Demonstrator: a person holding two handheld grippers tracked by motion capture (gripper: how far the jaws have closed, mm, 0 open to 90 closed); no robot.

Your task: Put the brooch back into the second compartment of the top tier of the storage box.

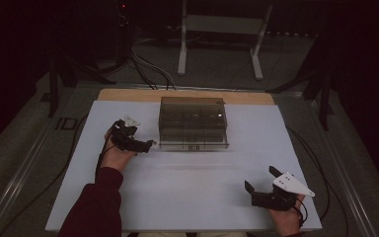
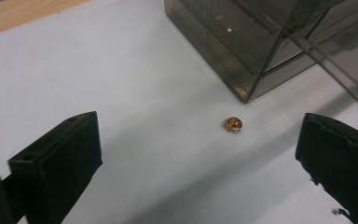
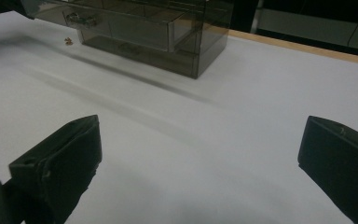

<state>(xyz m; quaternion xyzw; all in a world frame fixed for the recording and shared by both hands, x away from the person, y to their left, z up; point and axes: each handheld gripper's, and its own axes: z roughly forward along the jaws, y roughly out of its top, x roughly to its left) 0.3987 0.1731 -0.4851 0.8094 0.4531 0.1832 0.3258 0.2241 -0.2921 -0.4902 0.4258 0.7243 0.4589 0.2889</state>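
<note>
Ring (image 2: 233,124), small gold-coloured one, lay on the white desk (image 1: 187,187) just off the front-left corner of the smoked drawer box (image 2: 242,51), near but not touching it. From my left gripper (image 2: 198,158) it sat ahead of the jaws, a bit right of the centre line, closer to the right-hand jaw than the left-hand one as the left gripper view showed it. Jaws were wide apart w/ nothing between them. Ring was round-ish, lying flat I think; no clear long axis, too small to tell more.

High view had the left gripper (image 1: 131,139) just beside the box's left front corner, so left was the nearer hand by far. Right gripper (image 1: 264,185) was low near the desk's front edge, well apart from box and ring, jaws also spread, holding nothing. In the right gripper view the ring (image 3: 68,41) was a far speck by the box (image 3: 158,32).

My call: the pick belonged to the left, needing a small shift right plus fwd so the ring sat centred before closing.
</note>
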